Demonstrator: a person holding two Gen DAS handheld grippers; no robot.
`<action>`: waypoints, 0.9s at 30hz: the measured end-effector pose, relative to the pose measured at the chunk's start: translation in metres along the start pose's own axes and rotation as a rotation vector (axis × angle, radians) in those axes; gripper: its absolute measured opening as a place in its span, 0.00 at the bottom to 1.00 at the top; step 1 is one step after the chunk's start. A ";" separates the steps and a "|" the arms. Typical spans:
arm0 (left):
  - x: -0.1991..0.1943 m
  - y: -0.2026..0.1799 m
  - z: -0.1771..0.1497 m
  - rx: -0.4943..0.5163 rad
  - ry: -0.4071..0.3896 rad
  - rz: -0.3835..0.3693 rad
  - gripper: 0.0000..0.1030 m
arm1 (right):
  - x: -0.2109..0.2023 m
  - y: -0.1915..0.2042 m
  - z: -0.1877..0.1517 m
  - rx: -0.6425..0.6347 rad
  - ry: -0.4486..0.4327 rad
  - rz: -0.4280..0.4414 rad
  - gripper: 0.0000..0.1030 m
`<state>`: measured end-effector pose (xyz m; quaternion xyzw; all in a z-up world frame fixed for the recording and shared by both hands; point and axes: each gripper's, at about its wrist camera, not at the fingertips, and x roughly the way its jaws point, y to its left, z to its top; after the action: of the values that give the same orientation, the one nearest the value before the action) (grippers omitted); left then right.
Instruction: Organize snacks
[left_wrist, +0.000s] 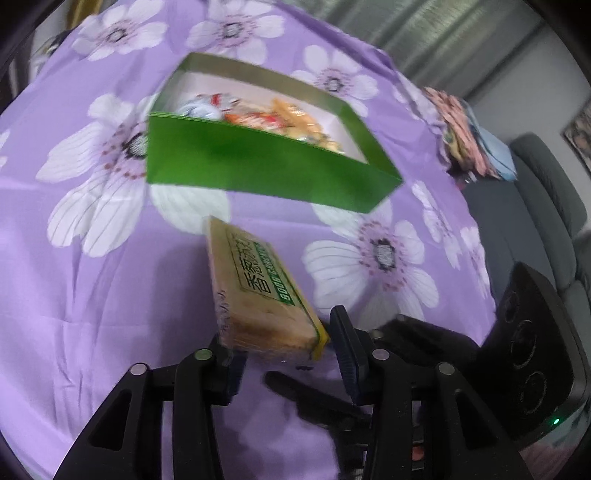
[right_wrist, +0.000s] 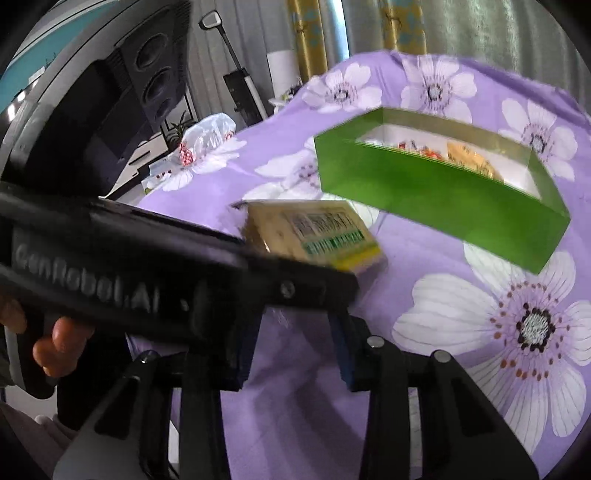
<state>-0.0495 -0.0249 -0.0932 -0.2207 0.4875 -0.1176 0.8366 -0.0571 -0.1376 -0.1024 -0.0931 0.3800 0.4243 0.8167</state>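
Note:
A pack of soda crackers (left_wrist: 258, 291) in clear wrap with a green label sits between the fingers of my left gripper (left_wrist: 286, 350), held by its near end above the purple flowered cloth. The jaws are closed on it. It also shows in the right wrist view (right_wrist: 317, 232), sticking out past the left gripper's body (right_wrist: 147, 273). A green box (left_wrist: 258, 162) lies beyond, open on top, with several wrapped snacks (left_wrist: 273, 118) inside; it shows too in the right wrist view (right_wrist: 436, 192). My right gripper (right_wrist: 291, 350) is open and empty, below the left gripper.
The purple flowered cloth (left_wrist: 92, 258) covers the surface. A pile of patterned items (left_wrist: 465, 136) lies at its far right edge. A plastic bag (right_wrist: 207, 136) sits at the far left corner. A grey sofa (left_wrist: 546, 206) stands to the right.

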 end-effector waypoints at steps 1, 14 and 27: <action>0.000 0.006 0.000 -0.024 0.003 0.004 0.41 | 0.001 -0.002 -0.001 0.010 0.004 0.002 0.44; -0.033 0.047 -0.006 -0.012 -0.095 0.208 0.70 | 0.017 -0.001 0.007 0.054 0.030 0.029 0.66; -0.018 0.062 -0.006 -0.216 -0.156 0.133 0.70 | 0.059 -0.038 0.050 -0.193 0.176 0.073 0.65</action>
<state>-0.0649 0.0356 -0.1122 -0.2852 0.4442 0.0089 0.8492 0.0196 -0.1013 -0.1156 -0.1941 0.4106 0.4785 0.7515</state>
